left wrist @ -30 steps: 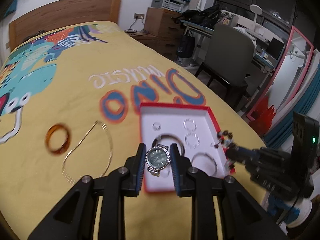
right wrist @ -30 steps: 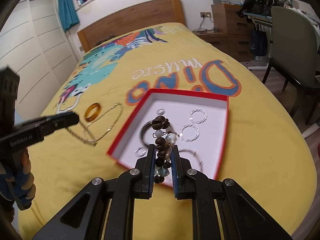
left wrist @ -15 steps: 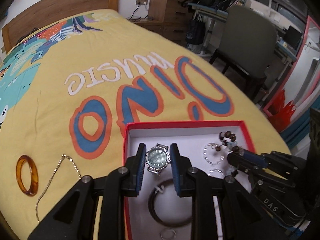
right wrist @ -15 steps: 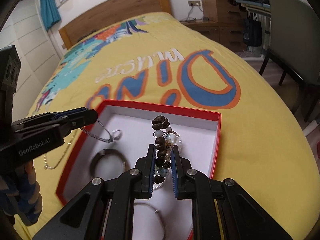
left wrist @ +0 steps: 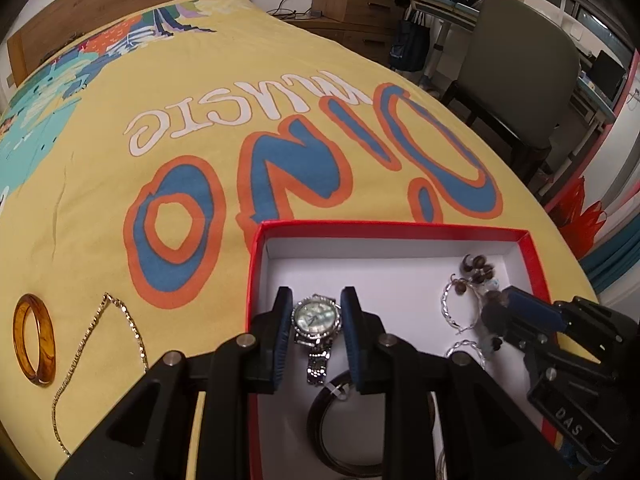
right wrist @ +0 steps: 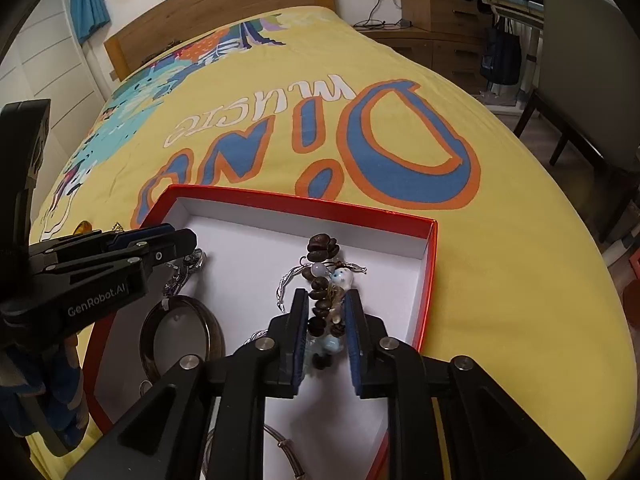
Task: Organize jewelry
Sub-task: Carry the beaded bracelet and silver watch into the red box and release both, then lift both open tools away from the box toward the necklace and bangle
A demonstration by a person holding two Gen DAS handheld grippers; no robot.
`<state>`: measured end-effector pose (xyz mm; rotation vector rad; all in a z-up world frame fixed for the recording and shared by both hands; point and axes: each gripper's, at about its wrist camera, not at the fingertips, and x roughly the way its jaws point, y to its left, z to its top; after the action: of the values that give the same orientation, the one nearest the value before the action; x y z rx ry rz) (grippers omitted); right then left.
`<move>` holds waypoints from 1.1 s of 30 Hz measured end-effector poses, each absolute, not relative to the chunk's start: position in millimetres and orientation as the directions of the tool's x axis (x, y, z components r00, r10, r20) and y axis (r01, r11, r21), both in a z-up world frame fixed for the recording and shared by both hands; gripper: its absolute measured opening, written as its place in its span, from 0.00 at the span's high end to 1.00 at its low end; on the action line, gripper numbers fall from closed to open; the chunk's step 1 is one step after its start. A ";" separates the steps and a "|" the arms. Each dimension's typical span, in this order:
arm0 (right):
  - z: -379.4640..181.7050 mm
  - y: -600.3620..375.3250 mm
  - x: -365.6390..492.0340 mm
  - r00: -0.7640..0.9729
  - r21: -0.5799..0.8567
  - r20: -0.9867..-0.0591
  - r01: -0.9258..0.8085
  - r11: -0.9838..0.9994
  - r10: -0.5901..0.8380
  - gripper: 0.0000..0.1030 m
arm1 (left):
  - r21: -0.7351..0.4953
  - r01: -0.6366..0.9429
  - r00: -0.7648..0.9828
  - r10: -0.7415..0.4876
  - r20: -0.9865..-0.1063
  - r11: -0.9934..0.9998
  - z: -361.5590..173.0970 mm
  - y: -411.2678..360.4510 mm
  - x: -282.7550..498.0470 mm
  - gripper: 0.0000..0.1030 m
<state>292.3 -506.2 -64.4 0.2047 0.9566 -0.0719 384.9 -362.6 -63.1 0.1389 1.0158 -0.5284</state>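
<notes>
A red box (left wrist: 392,226) with a white floor lies on the yellow bedspread. My left gripper (left wrist: 316,292) is low inside it. Its jaws are opening, and the silver watch (left wrist: 317,318) sits between the pads, which stand barely clear of it. In the right wrist view my right gripper (right wrist: 325,294) is also down in the box (right wrist: 304,202). Its jaws are opening too. The brown bead bracelet (right wrist: 320,280) lies between them with gaps on both sides. An amber ring (left wrist: 34,340) and a gold chain (left wrist: 120,312) lie on the bedspread left of the box.
A dark bangle (left wrist: 320,412) and silver hoops (left wrist: 450,308) lie in the box. The bed's edge drops off to the right, where a grey chair (left wrist: 520,64) and a desk stand. A wooden headboard (right wrist: 216,4) closes the far end.
Both grippers came forward and down into the red box. The right jaws widened off the bead bracelet, which now rests on the box floor. The watch tilted flatter between the left pads.
</notes>
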 end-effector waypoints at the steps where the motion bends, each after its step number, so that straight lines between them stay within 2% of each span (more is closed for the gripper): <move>1: -62.9 -505.6 291.2 0.578 0.140 -0.815 0.150 0.979 0.028 0.67 | -0.135 0.485 0.411 -0.361 -0.837 0.864 -61.8 -362.2 384.5 0.74; 3: -58.5 -503.6 287.7 0.585 0.129 -0.811 0.152 0.980 0.016 0.62 | -0.149 0.493 0.406 -0.378 -0.832 0.857 -56.9 -360.6 383.2 0.70; 6: -49.3 -502.9 280.4 0.596 0.130 -0.803 0.154 0.980 0.013 0.62 | -0.155 0.495 0.424 -0.394 -0.815 0.855 -42.8 -353.7 376.4 0.63; 14: -17.6 -494.1 245.4 0.626 0.126 -0.780 0.137 0.982 0.013 0.62 | -0.189 0.460 0.473 -0.420 -0.775 0.868 -2.8 -306.4 347.6 0.63; 23: 17.8 -452.2 191.6 0.658 0.146 -0.752 0.088 0.985 0.052 0.61 | -0.119 0.369 0.560 -0.323 -0.763 0.922 26.0 -222.9 279.4 0.63; 30: 34.4 -398.7 148.2 0.662 0.159 -0.742 0.023 0.987 0.104 0.56 | -0.053 0.304 0.620 -0.240 -0.747 0.951 41.0 -161.3 205.1 0.63; 33: 41.0 -375.1 129.7 0.664 0.160 -0.738 -0.001 0.987 0.121 0.54 | -0.034 0.267 0.639 -0.203 -0.742 0.963 45.5 -136.7 176.0 0.59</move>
<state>129.7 -375.1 41.0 0.1505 0.8425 0.0692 176.0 -136.7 45.5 0.0816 0.8362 -0.2685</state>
